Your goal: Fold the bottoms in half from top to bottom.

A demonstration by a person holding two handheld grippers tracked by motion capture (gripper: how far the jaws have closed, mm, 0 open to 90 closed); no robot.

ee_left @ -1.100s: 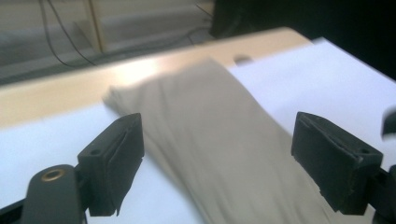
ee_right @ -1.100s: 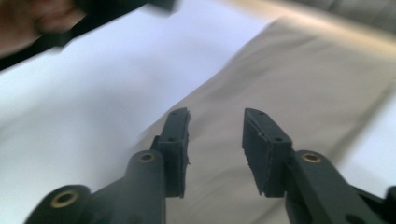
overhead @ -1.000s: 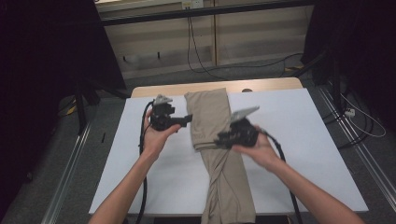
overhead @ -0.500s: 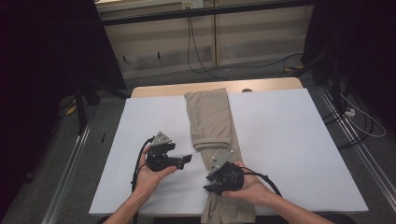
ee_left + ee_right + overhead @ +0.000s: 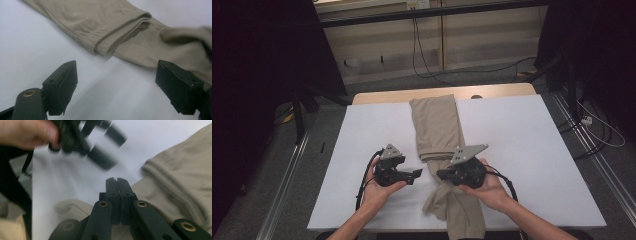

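Your left gripper [image 5: 416, 174] hangs with jaws spread wide over bare table [image 5: 532, 150], just beside the trousers [image 5: 438, 131]. Your right gripper [image 5: 441, 175] has just closed, jaws pressed together with nothing visibly between them, over the bunched trousers near the table's near edge.

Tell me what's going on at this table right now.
A person is folding a pair of beige trousers on a white table, holding a tool in each hand. The right tool sits at the bunched lower part of the trousers, its jaws having just closed together with no cloth visibly between them. The left tool waits open beside the fabric, over the bare table.
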